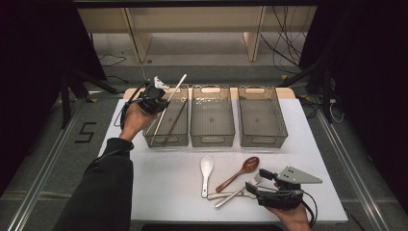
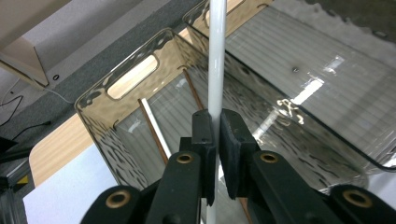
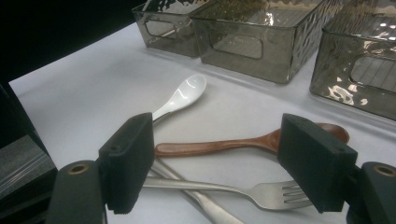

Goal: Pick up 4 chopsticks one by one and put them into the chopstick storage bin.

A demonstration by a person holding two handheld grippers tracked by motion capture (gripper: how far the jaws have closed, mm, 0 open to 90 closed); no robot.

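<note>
Now left gripper [image 2: 217, 135] clamps white chopstick [image 2: 216, 60] over left bin's rim [image 2: 100, 95], right gripper [image 3: 217, 163] agape above fork [image 3: 261, 192].

This looks like a lab recording setup: a white rectangular tabletop [image 1: 159, 192] sits between black curtains [image 1: 33, 57], loose black cables [image 1: 284, 43] trail over grey carpet, and a taped "5" floor marker [image 1: 85, 132] lies alongside.

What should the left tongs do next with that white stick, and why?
Probably lower it and let go: the left tongs pinch the white chopstick over the leftmost bin, where other chopsticks already lie.
</note>
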